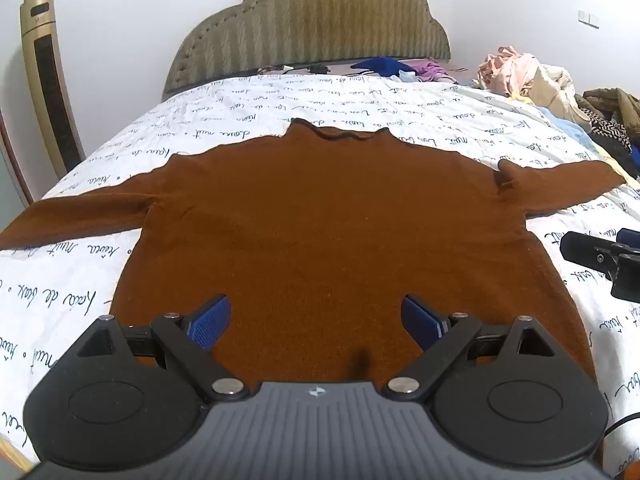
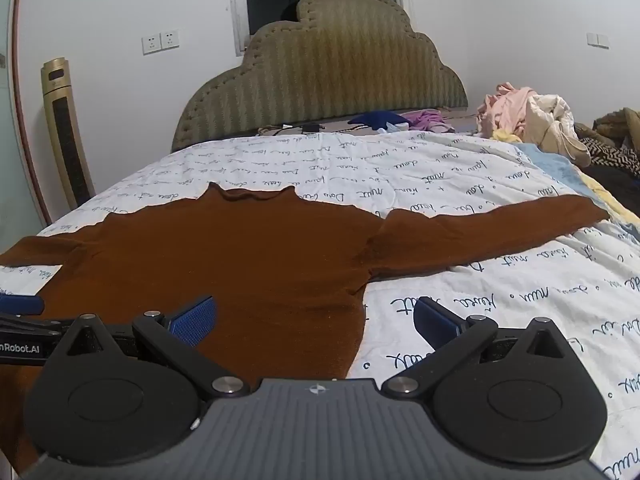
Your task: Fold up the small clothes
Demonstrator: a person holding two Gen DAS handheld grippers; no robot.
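A brown long-sleeved sweater lies flat and spread out on the bed, collar toward the headboard, both sleeves stretched sideways. It also shows in the right wrist view. My left gripper is open and empty, held over the sweater's lower hem near the middle. My right gripper is open and empty, over the sweater's right side edge near the hem, one finger above the cloth and one above the sheet. The right gripper also shows at the right edge of the left wrist view.
The bed has a white sheet with handwriting print and a padded olive headboard. A heap of clothes lies at the far right. A gold tower fan stands at the left wall.
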